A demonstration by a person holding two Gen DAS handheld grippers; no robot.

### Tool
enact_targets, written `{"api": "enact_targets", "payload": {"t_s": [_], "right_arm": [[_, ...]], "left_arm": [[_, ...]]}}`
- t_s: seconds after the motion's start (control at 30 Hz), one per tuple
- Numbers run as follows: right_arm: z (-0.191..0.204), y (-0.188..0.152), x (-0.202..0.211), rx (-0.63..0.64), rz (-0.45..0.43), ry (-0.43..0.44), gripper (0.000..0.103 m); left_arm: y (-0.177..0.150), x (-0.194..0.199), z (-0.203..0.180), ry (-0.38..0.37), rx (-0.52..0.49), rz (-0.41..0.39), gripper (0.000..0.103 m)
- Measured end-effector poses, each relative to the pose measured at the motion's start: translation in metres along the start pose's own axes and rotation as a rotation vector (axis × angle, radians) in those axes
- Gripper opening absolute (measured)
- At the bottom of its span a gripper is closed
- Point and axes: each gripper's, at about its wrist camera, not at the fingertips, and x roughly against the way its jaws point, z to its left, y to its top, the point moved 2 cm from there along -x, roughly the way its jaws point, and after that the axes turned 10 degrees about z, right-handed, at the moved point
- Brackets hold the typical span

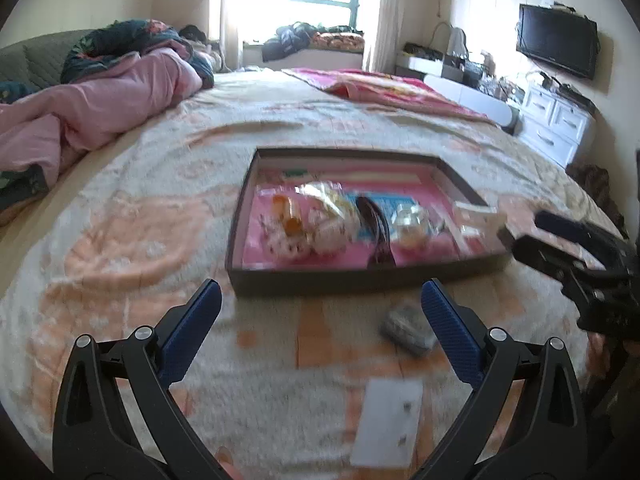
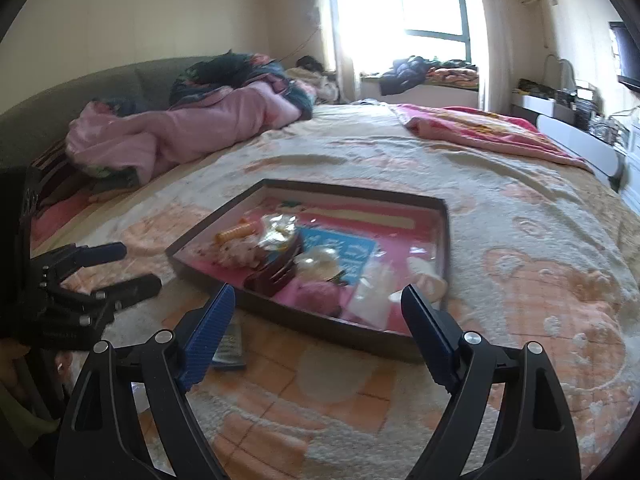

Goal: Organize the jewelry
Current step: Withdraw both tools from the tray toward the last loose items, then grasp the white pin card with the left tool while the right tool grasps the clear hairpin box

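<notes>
A shallow dark box (image 1: 360,278) with a pink lining sits on the bed; it also shows in the right wrist view (image 2: 320,324). It holds several bagged jewelry pieces, an orange item (image 1: 290,216), a dark hair clip (image 1: 376,228) and a blue card (image 2: 340,250). My left gripper (image 1: 320,300) is open and empty just in front of the box. My right gripper (image 2: 318,300) is open and empty over the box's near edge. A small grey packet (image 1: 406,328) lies by the left gripper's right finger; it also shows in the right wrist view (image 2: 230,348). A white card (image 1: 390,420) lies nearer.
The bed is covered by a cream and orange blanket (image 1: 140,240). Pink bedding (image 1: 100,108) is heaped at the far left, a pink blanket (image 1: 380,88) at the far right. A white dresser (image 1: 556,120) and TV (image 1: 556,40) stand at right.
</notes>
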Motion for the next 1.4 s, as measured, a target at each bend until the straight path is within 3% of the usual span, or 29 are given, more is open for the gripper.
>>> {"api": "enact_targets", "payload": {"t_s": [0.3, 0.4, 0.6, 0.67, 0.83, 1.13, 1.4], "right_arm": [[0.016, -0.009, -0.03, 0.053, 0.107, 0.078, 0.082], [0.023, -0.01, -0.042, 0.071, 0.15, 0.125, 0.08], [0.043, -0.012, -0.064, 0.133, 0.226, 0.188, 0.067], [0.049, -0.014, -0.071, 0.16, 0.247, 0.192, 0.059], [0.053, -0.017, -0.081, 0.152, 0.282, 0.255, 0.031], [0.029, -0.005, -0.047, 0.078, 0.18, 0.229, 0.031], [-0.007, 0.01, -0.028, 0.008, 0.077, 0.123, 0.031]], "left_arm": [[-0.04, -0.009, -0.011, -0.086, -0.03, 0.129, 0.091], [-0.053, -0.013, -0.022, -0.108, -0.07, 0.173, 0.087], [-0.062, -0.025, -0.037, -0.092, -0.14, 0.227, 0.056], [-0.062, -0.024, -0.038, -0.104, -0.146, 0.229, 0.034], [-0.064, -0.022, -0.042, -0.1, -0.167, 0.226, 0.031], [-0.045, -0.004, -0.029, -0.113, -0.096, 0.149, 0.031], [0.007, 0.0, -0.026, -0.077, -0.075, 0.042, 0.031]]}}
